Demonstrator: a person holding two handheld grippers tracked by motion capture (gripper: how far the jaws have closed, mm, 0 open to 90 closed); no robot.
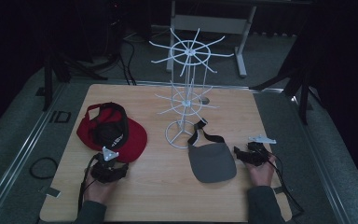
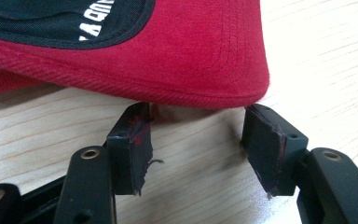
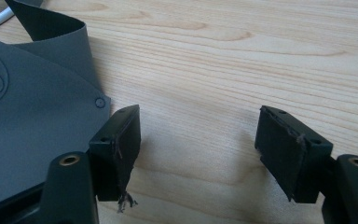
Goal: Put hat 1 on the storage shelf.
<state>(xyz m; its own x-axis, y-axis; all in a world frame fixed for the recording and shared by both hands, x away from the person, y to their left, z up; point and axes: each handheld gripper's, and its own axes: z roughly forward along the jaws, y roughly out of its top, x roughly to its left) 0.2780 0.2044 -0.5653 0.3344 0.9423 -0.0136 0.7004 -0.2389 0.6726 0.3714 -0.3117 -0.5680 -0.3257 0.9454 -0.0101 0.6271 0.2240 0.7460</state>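
both tongs low over table (image 1: 168, 186), left tongs (image 2: 196, 140) wide at red cap (image 2: 191, 60) brim

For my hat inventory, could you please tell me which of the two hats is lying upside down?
The red cap by the left gripper: its black lining faces up. The grey visor lies flat.

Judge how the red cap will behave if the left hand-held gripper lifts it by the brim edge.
The red cap looks like thick stitched fabric, so probably light and not slippery. Its brim holds a firm curve above the table, so it likely stays stiff, while the crown may sag. The left hand-held gripper stands open at the brim.
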